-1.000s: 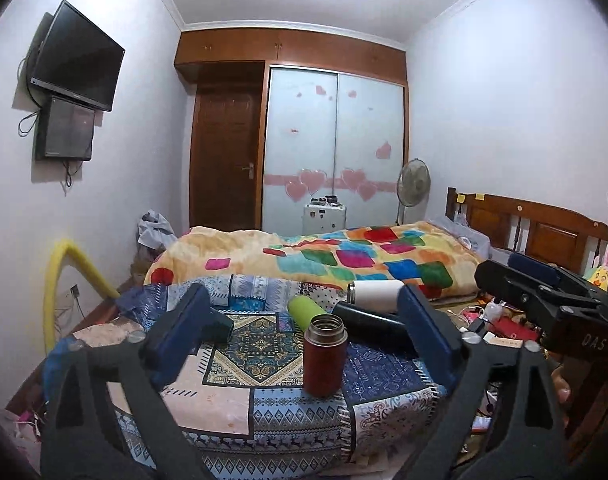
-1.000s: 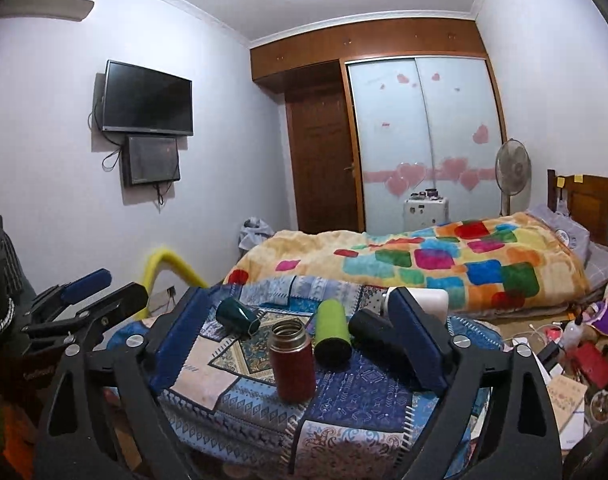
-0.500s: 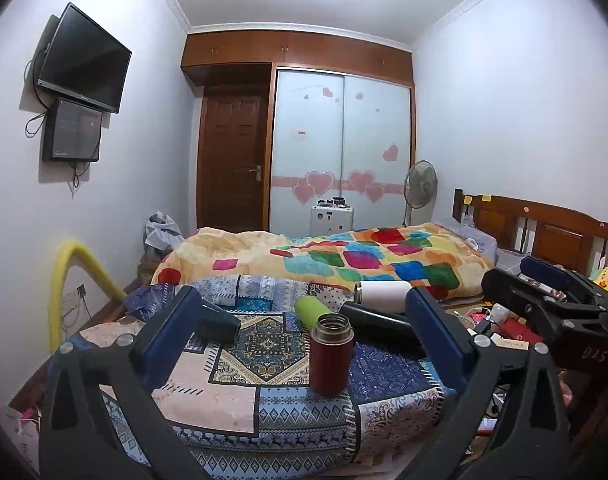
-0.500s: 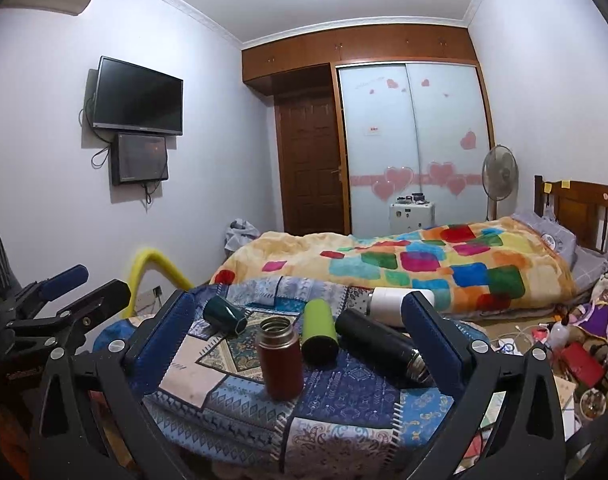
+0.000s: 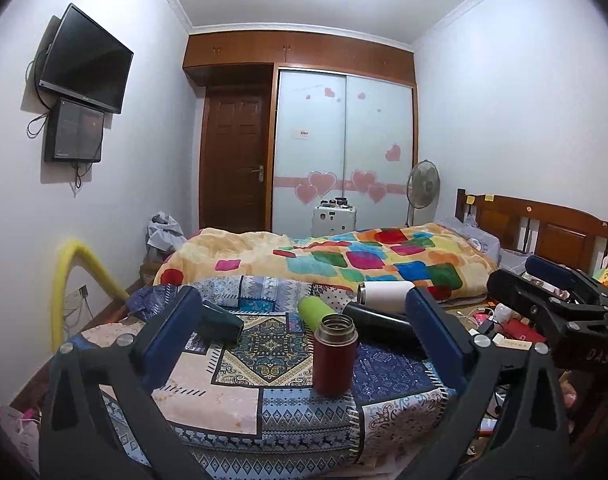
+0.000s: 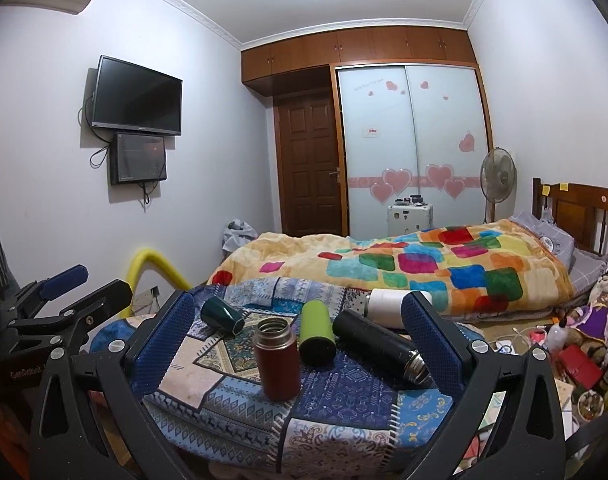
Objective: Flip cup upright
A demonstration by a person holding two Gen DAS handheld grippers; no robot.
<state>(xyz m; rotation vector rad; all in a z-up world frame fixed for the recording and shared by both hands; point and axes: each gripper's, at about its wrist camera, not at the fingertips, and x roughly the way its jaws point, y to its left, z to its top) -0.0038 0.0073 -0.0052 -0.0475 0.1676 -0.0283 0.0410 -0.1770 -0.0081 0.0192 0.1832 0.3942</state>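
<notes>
Room around the tabletop point(image 5: 208, 384) is tight on my right, where the floor clutter point(image 6: 575, 344) crowds its edge, and the bed point(image 6: 423, 264) with its patchwork blanket runs just behind its far rim; the near edge curves below both tools. My left tool point(image 5: 300, 344) hangs spread wide with nothing between its blue pads, above the near side of the patterned cloth, and my right tool point(image 6: 300, 344) is spread the same way and empty, also over the near edge. Each tool shows at the side of the other's view. Five vessels sit on the cloth. The red flask point(image 6: 278, 360) stands upright near the middle, lid off, steel mouth open; I cannot see whether anything is inside. Just behind it the green cup point(image 6: 316, 332) lies on its side, base toward me. Beside that, to the right, the black flask point(image 6: 377, 344) lies with its steel neck pointing near-right, and the white bottle point(image 6: 387, 302) lies behind it at the far edge. The dark teal cup point(image 6: 222, 315) lies tipped over at the far left, well apart from the others, bottom facing me.
</notes>
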